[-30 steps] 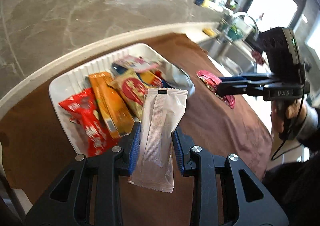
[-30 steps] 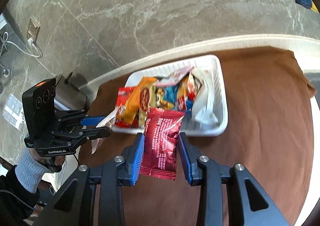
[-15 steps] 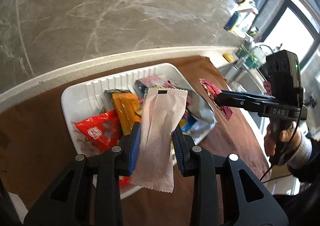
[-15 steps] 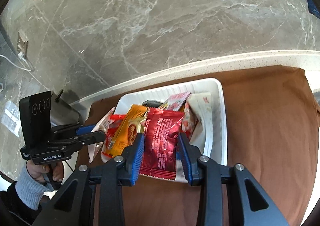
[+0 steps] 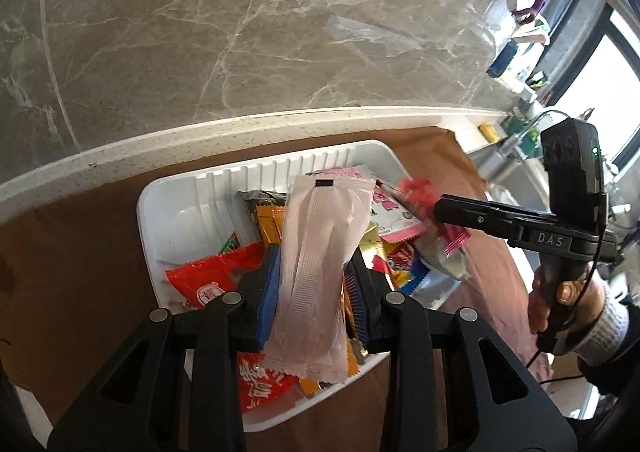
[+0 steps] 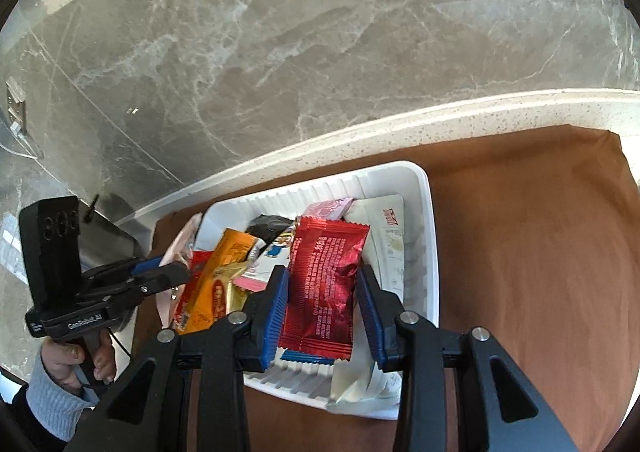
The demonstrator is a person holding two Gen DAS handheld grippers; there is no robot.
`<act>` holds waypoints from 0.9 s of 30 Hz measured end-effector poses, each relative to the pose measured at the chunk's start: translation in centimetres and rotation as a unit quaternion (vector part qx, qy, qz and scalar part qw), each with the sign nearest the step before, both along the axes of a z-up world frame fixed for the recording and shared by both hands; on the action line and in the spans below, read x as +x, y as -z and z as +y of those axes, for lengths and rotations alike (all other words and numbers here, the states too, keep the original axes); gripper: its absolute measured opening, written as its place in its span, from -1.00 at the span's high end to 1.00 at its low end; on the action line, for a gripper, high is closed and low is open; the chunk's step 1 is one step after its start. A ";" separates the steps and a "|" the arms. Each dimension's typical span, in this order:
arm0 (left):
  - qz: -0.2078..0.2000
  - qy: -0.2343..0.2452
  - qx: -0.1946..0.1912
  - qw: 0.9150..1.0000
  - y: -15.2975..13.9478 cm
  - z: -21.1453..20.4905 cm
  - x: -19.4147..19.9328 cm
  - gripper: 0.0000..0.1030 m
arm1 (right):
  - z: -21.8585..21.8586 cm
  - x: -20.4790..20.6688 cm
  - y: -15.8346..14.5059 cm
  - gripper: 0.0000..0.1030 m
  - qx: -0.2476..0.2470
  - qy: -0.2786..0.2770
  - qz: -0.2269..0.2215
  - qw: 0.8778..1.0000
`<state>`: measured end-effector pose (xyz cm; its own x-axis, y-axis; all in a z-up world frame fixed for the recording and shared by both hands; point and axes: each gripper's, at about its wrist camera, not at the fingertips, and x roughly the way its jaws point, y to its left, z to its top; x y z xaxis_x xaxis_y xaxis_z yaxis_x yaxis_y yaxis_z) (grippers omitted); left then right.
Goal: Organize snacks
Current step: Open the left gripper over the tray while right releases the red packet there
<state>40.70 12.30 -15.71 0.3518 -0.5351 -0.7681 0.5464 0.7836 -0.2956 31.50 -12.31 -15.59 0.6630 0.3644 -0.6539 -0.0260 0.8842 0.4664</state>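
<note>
Left gripper (image 5: 312, 294) fingers pinching pale pink sachet (image 5: 320, 276) at lower centre, above white tray (image 5: 192, 188) of snacks, right gripper (image 6: 322, 302) fingers pinching red foil packet (image 6: 326, 280) at centre, over tray's near edge, brown cloth (image 6: 520, 252) covering bench

1. A white ribbed plastic tray (image 6: 430, 252) is set on a brown cloth (image 6: 540, 272), near the counter's back edge.
2. Snack packets are piled in the tray.
3. A pale pink sachet (image 5: 320, 272) is held over the tray's left side by the left gripper (image 5: 312, 288).
4. A red foil packet (image 6: 324, 284) is held over the tray's right side by the right gripper (image 6: 322, 304).
</note>
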 end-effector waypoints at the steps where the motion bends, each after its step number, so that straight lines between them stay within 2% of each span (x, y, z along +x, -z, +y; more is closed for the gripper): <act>1: -0.004 -0.002 0.003 1.000 0.1 0.0 0.0 0.30 | 0.0 0.1 0.0 0.23 -0.004 0.002 0.001 1.000; 2: -0.008 -0.006 0.004 1.000 0.1 -0.1 0.0 0.19 | 0.0 0.1 0.0 0.23 -0.007 0.001 0.001 1.000; 3: -0.010 -0.008 0.003 1.000 0.0 -0.1 0.0 0.01 | 0.0 0.1 0.0 0.22 -0.009 0.001 -0.001 1.000; 4: -0.014 -0.010 0.002 1.000 -0.1 -0.1 -0.1 -0.03 | 0.0 -0.1 -0.2 0.15 -0.012 0.002 -0.006 1.000; 15: -0.071 -0.023 0.009 0.997 -2.7 0.0 -2.0 -0.11 | 0.5 -2.9 -2.8 -0.15 -0.027 0.004 -0.061 0.998; 17: -0.080 -0.026 0.012 0.996 -3.1 0.0 -2.7 -0.15 | 0.7 -3.6 -3.1 -0.30 -0.031 0.004 -0.070 0.997; 21: -0.093 -0.026 0.015 0.995 -3.8 -0.1 -4.7 -0.42 | 1.3 -5.6 -3.8 -0.44 -0.041 0.005 -0.086 0.995; 27: -0.112 -0.041 0.031 0.992 -5.1 -0.3 -8.3 -0.49 | 1.7 -8.9 -4.6 -0.62 -0.055 0.011 -0.100 0.993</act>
